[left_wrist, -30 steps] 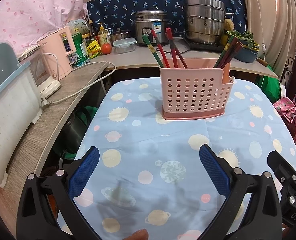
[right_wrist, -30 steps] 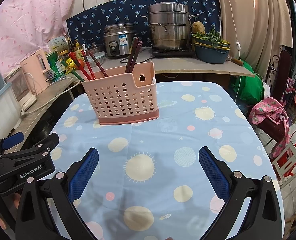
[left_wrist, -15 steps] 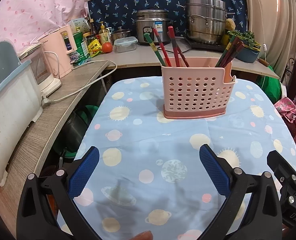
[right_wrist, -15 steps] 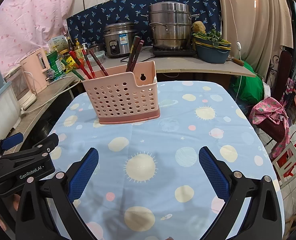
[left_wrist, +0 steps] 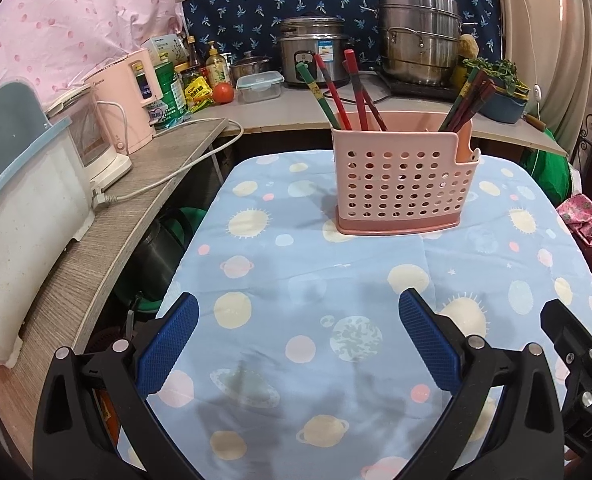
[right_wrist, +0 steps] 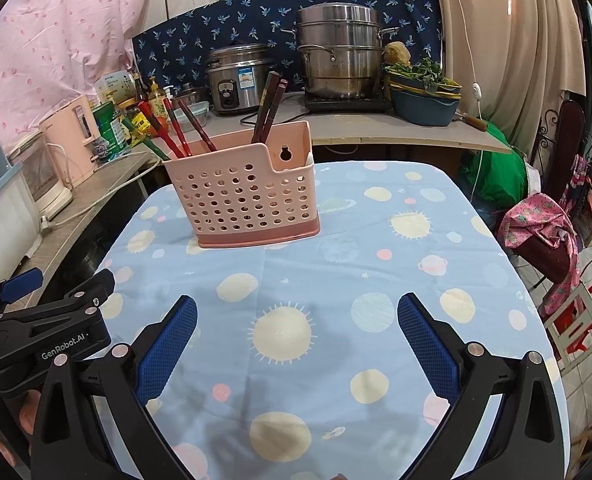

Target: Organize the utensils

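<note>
A pink perforated utensil holder [left_wrist: 403, 184] [right_wrist: 244, 200] stands upright on the blue planet-print tablecloth [left_wrist: 315, 280] [right_wrist: 335, 264]. Red and green chopsticks [left_wrist: 335, 92] [right_wrist: 172, 128] lean out of its left compartment, dark brown chopsticks [left_wrist: 463, 100] [right_wrist: 270, 104] out of its right. My left gripper [left_wrist: 297, 344] hovers low over the cloth's near part, open and holding nothing, well short of the holder. My right gripper [right_wrist: 296, 344] is likewise open with nothing between its blue pads. In the right wrist view the left gripper's body [right_wrist: 44, 340] shows at lower left.
A wooden counter [left_wrist: 108, 232] runs along the left with a white appliance [left_wrist: 20, 216], pink kettle [left_wrist: 124, 100] and a loose cord [left_wrist: 168, 176]. Behind stand a rice cooker [left_wrist: 311, 52] and steel steamer pot [left_wrist: 419, 48]. A chair with pink fabric [right_wrist: 543, 236] stands right of the table.
Both views have shifted very slightly; the holder sits a little lower in the left wrist view. Both grippers stay open and the holder has not moved.
</note>
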